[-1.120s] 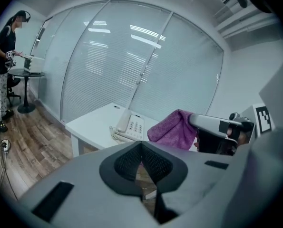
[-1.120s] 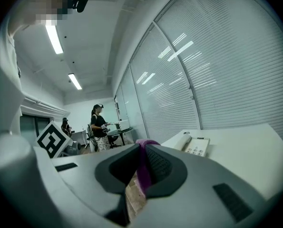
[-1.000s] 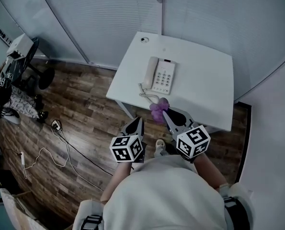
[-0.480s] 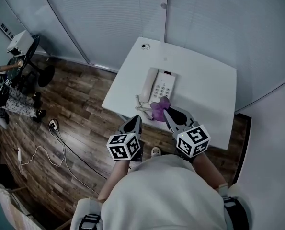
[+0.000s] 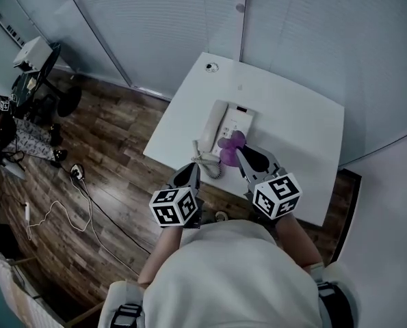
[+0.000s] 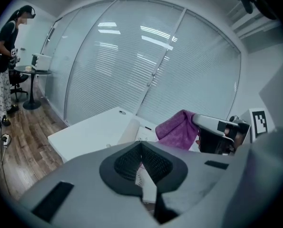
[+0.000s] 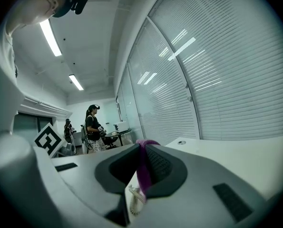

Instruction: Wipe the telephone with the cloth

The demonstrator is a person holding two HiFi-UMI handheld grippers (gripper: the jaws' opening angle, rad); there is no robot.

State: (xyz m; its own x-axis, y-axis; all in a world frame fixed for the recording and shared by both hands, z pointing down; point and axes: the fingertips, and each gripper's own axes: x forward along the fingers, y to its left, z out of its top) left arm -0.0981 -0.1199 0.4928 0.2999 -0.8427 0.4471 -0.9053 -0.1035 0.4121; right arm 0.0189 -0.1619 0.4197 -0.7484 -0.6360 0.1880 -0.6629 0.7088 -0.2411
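A white telephone (image 5: 225,126) with its handset on the left lies on the white table (image 5: 292,121); its coiled cord (image 5: 208,164) hangs toward the near edge. My right gripper (image 5: 239,152) is shut on a purple cloth (image 5: 230,144), which hangs over the telephone's near end. In the right gripper view the cloth (image 7: 142,167) is pinched between the jaws, with the cord (image 7: 135,196) below. My left gripper (image 5: 193,169) is shut and holds nothing, at the table's near edge left of the cord. The left gripper view shows the cloth (image 6: 177,128) and handset (image 6: 130,130) ahead.
A glass wall with blinds (image 5: 189,19) runs behind the table. A round cable port (image 5: 211,67) sits at the table's far corner. Cables and a socket (image 5: 76,173) lie on the wooden floor to the left. A chair (image 5: 42,91) and another person (image 6: 5,61) are farther left.
Both grippers have moved forward toward the telephone. The cloth has gone from short of the table's near edge to over the telephone's near end.
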